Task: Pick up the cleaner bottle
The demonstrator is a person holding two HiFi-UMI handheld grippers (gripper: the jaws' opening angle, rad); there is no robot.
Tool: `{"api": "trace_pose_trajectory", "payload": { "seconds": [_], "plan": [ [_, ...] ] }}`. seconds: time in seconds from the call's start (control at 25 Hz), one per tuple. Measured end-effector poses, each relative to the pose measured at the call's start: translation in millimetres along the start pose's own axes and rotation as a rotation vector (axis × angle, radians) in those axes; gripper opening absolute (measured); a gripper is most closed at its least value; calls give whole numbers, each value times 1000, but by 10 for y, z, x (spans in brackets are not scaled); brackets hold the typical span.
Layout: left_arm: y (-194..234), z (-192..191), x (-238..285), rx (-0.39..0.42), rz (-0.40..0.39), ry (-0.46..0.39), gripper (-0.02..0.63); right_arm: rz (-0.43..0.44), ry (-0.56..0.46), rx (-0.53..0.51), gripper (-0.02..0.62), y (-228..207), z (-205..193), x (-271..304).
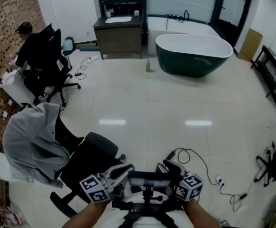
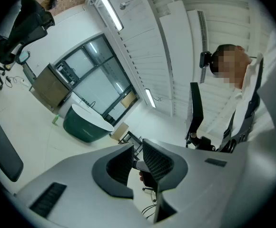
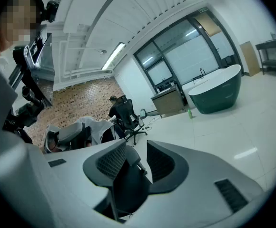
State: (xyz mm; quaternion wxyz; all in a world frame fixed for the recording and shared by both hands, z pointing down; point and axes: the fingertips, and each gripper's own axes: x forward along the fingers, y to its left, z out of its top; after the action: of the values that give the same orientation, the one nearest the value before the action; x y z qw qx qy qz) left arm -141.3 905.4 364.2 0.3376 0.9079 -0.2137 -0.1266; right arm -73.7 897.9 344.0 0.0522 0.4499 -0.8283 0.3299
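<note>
Here, I held my left tool [image 2: 137, 150] closed and empty and my right tool [image 3: 136, 147] open, well apart from the green cleaner bottle [image 1: 148, 66] beside the bathtub [image 1: 195, 56].

The cleaner bottle [image 1: 148, 66] is small, slim and green. It stands upright on the pale glossy floor [image 1: 176, 103], just beside the left end of the dark green bathtub [image 1: 193, 56].
</note>
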Motion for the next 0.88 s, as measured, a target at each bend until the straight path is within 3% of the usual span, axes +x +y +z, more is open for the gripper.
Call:
{"api": "trace_pose_trajectory", "payload": {
  "seconds": [0.2,0.52,0.88],
  "plan": [
    [109,178,205,55,-34,-21,43,0,5,-2,133,-541,-106,132],
    [202,141,338,11,-28,12,43,1,-17,5,133,-1211,-201,287],
    [435,189,841,22,47,33,41,4,9,21,133,-1715,120,390]
  ]
}}
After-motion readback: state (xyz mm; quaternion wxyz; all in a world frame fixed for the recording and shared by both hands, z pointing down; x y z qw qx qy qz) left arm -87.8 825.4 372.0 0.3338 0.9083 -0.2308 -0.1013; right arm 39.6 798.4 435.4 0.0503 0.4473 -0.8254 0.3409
